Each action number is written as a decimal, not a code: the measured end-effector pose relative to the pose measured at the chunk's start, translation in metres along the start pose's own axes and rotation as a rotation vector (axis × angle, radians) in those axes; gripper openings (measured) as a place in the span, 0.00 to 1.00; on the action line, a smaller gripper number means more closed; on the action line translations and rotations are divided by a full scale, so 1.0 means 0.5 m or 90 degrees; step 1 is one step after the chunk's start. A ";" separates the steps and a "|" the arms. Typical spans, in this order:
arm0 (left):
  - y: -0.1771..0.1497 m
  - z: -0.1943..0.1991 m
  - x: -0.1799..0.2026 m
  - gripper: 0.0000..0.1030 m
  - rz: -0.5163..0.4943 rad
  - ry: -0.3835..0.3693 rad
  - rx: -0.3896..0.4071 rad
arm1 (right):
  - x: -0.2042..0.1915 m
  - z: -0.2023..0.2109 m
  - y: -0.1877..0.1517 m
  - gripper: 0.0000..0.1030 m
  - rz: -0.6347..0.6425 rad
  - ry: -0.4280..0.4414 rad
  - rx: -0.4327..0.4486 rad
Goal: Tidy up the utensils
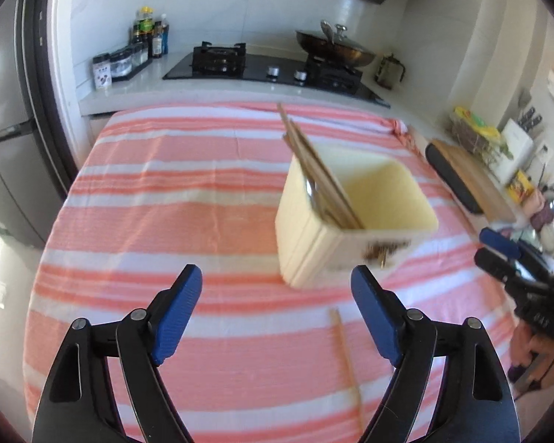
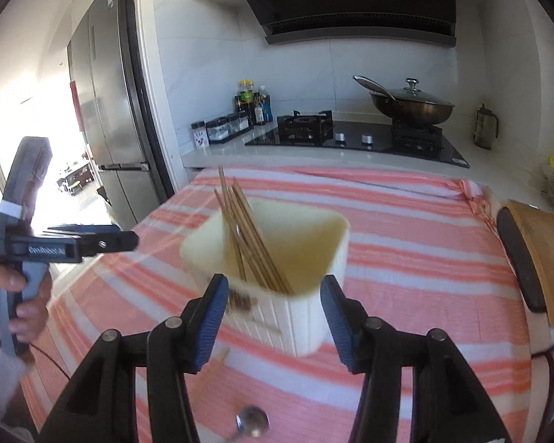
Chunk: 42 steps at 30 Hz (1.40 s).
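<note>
A cream utensil holder (image 1: 354, 217) stands on the pink striped cloth (image 1: 166, 192), with several wooden chopsticks (image 1: 315, 170) and a metal utensil leaning in it. It also shows in the right wrist view (image 2: 288, 258). My left gripper (image 1: 277, 310) is open and empty, just in front of the holder. A loose chopstick (image 1: 345, 358) lies on the cloth between its fingers. My right gripper (image 2: 275, 317) is open and empty, close to the holder's near side. A loose chopstick (image 2: 212, 373) and a metal spoon (image 2: 253, 424) lie on the cloth below it.
A gas hob (image 2: 354, 136) with a lidded wok (image 2: 411, 105) stands behind the cloth. Bottles and jars (image 2: 240, 114) stand at the back left. A fridge (image 2: 103, 110) is at the left. A wooden board (image 2: 535, 258) lies at the right edge.
</note>
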State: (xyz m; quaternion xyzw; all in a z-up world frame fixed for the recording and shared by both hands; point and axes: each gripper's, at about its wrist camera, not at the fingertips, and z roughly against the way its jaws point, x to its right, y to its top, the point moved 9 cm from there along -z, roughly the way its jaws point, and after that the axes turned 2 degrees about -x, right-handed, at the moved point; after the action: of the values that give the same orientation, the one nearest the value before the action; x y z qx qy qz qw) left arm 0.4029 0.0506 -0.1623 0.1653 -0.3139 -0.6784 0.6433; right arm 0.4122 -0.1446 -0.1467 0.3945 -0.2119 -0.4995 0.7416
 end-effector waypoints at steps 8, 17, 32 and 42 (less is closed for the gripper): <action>-0.247 0.016 0.015 0.85 0.039 0.022 -0.056 | 0.111 0.094 -0.332 0.52 -0.073 -0.144 -0.117; -0.302 0.025 0.056 0.85 0.092 0.000 -0.023 | 0.135 0.170 -0.445 0.52 -0.155 -0.156 -0.117; -0.351 0.070 0.032 0.86 0.094 0.034 0.012 | 0.046 0.151 -0.466 0.52 -0.150 -0.133 -0.135; -0.355 0.072 0.009 0.86 0.115 0.055 0.015 | 0.000 0.126 -0.436 0.52 -0.157 -0.095 -0.156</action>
State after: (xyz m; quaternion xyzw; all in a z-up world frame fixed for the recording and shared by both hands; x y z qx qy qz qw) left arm 0.2432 0.0495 -0.2477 0.1728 -0.3075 -0.6063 0.7127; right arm 0.2425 -0.2094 -0.2828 0.2862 -0.1536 -0.6367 0.6994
